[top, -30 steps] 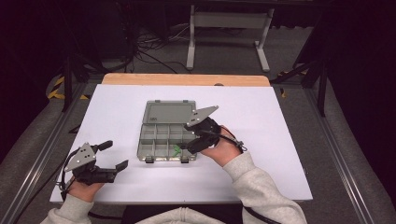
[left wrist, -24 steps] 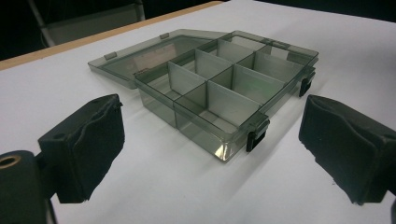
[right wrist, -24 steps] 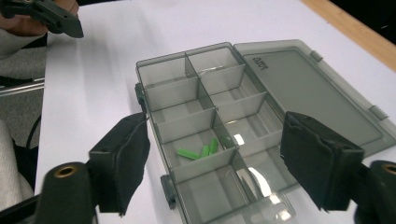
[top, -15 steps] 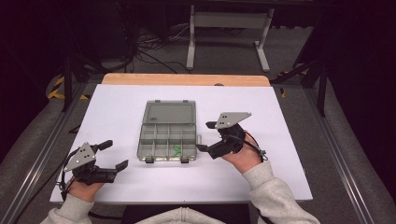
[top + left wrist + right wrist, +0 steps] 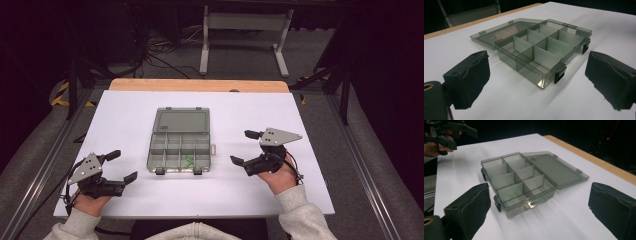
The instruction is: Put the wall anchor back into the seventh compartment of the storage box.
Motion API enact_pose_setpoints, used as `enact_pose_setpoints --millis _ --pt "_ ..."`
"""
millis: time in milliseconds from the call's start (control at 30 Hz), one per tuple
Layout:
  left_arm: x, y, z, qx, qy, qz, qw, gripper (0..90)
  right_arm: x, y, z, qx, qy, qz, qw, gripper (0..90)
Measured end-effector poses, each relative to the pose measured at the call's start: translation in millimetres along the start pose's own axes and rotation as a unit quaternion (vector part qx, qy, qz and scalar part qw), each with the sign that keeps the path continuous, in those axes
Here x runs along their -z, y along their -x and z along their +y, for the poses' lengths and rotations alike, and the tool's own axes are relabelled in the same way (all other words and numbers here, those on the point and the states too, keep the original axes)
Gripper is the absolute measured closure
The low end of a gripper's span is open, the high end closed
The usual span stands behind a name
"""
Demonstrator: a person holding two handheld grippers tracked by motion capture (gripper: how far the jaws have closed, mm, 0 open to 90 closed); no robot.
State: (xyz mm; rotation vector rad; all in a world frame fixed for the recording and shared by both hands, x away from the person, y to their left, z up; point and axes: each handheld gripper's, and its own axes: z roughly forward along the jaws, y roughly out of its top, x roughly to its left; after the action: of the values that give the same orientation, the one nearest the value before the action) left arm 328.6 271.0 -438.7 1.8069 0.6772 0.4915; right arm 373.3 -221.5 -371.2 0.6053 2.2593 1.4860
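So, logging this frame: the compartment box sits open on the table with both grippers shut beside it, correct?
Not quite. The compartment box does sit open on the table, but the left gripper and right gripper are both open, as the high view shows.

You are working in a lab or recording studio, not a home. Your counter (image 5: 125, 120) is a white sheet over a wooden top whose bare edge (image 5: 200, 85) shows on the far side, well beyond either tool. Dark drapes close off the surroundings. Past that edge, loose cables (image 5: 155, 55) lie tangled on grey carpet beside a metal stand frame (image 5: 245, 37). Metal rails (image 5: 370, 170) run along the floor outboard of each tool, and yellow-black hazard tape (image 5: 62, 95) marks the floor beyond your left tool (image 5: 118, 165).
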Motion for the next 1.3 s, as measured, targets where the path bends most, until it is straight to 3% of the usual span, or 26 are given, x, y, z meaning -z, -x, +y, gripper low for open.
enact_pose_setpoints --millis 200,533,1300 --pt "-0.1 0.3 0.1 0.000 0.000 -0.002 1.0000 6.3 17.5 3.5 -19.3 -0.004 0.038 -0.031 0.9988 1.4" --pt "-0.1 0.6 0.2 0.000 0.003 -0.004 1.0000 6.0 29.4 9.6 -45.1 -0.024 0.074 -0.039 0.9962 0.1" --pt "-0.9 -4.1 -3.0 0.003 0.000 -0.009 1.0000 4.6 32.0 14.9 -81.7 -0.032 0.068 -0.054 0.9957 0.0"
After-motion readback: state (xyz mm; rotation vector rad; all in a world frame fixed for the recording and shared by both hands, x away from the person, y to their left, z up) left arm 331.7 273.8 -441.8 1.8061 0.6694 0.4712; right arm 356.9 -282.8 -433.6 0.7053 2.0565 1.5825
